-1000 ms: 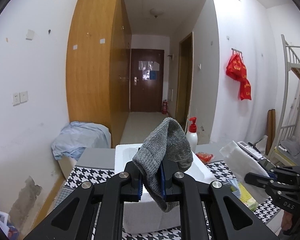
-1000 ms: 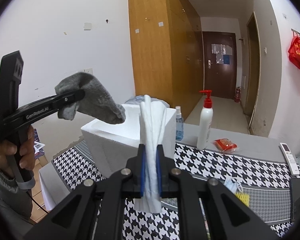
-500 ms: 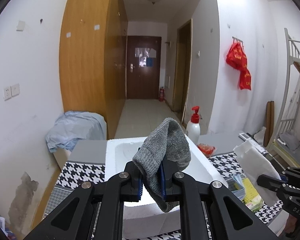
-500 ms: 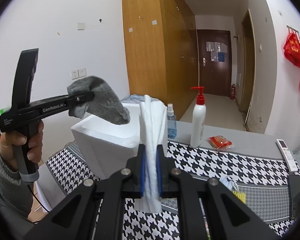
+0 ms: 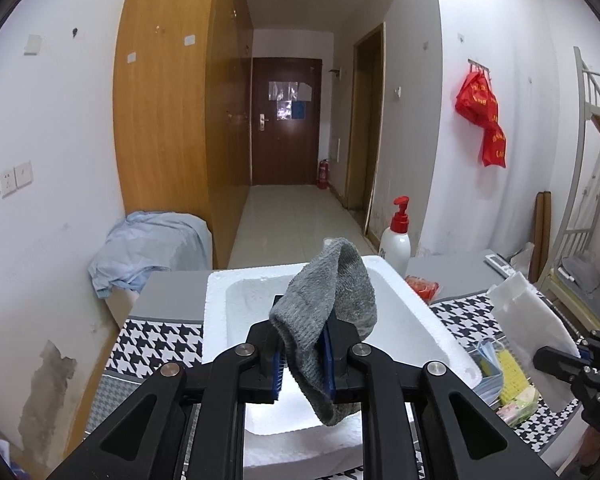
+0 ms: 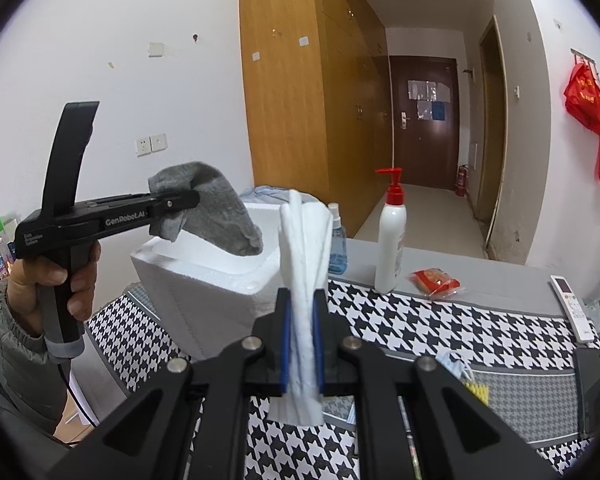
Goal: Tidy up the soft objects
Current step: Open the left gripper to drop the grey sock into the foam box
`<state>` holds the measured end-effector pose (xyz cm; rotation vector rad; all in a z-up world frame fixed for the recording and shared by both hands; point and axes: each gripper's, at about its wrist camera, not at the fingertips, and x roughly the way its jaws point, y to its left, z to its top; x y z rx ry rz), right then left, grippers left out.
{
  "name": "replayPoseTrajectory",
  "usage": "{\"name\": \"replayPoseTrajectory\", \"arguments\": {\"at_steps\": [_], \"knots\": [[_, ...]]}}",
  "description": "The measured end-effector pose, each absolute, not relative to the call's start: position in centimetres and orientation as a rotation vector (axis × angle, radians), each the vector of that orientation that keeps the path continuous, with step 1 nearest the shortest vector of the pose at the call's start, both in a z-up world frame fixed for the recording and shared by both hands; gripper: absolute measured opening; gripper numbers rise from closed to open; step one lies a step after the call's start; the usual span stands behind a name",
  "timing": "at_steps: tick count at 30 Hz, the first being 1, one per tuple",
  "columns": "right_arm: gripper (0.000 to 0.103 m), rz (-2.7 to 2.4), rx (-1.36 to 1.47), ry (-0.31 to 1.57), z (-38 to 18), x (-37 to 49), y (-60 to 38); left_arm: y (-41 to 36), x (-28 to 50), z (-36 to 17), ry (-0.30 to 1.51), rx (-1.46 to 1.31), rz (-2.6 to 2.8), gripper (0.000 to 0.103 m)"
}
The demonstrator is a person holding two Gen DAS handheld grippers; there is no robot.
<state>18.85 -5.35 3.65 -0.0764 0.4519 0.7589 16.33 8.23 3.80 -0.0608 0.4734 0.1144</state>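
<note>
**Grey sock over the foam box, white cloth clamped on the right**

We read "GenRobot.AI" on the side of the left gripper (image 6: 180,202); small print near its handle is too fine to make out. The red bags (image 5: 482,114) on the wall hook carry gold lettering we can't read.

The room is a white-walled hallway with a wood wardrobe (image 5: 172,120) and a dark door (image 5: 286,120) at the far end. The table (image 6: 440,320) has a black-and-white houndstooth cover, with a white foam box (image 5: 240,320), a red-capped pump bottle (image 6: 390,240), a blue spray bottle (image 6: 337,240), a red packet (image 6: 436,280) and a remote (image 6: 574,306) on it.

Our left gripper's jaws have just been opening a crack; the grey sock (image 5: 328,308) sits between them, hanging over the box opening, with the left pad just clear of it. The right gripper (image 6: 302,344) is clamped narrow on a folded white cloth (image 6: 306,248).
</note>
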Motion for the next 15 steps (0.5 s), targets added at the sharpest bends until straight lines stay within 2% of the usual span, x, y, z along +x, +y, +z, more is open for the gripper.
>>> {"name": "replayPoseTrajectory", "arguments": {"at_steps": [2,4,6,9,10,15], "knots": [[0.013,0.755,-0.08,0.454,3.6,18.9,-5.2,8.3,16.5,3.7,0.477,-0.059,0.116,0.037],[0.013,0.753,-0.079,0.456,3.6,18.9,-5.1,8.3,16.5,3.9,0.469,-0.059,0.113,0.059],[0.013,0.75,-0.08,0.458,3.6,19.0,-5.0,8.3,16.3,3.9,0.461,-0.051,0.121,0.066],[0.013,0.746,-0.082,0.462,3.5,19.1,-4.8,8.7,15.9,4.0,0.443,-0.075,0.113,0.087],[0.013,0.745,-0.083,0.461,3.6,19.1,-4.7,8.8,15.7,4.1,0.432,-0.08,0.117,0.091],[0.013,0.748,-0.089,0.459,3.7,19.1,-4.3,9.3,14.6,4.6,0.386,-0.09,0.15,0.101]]}}
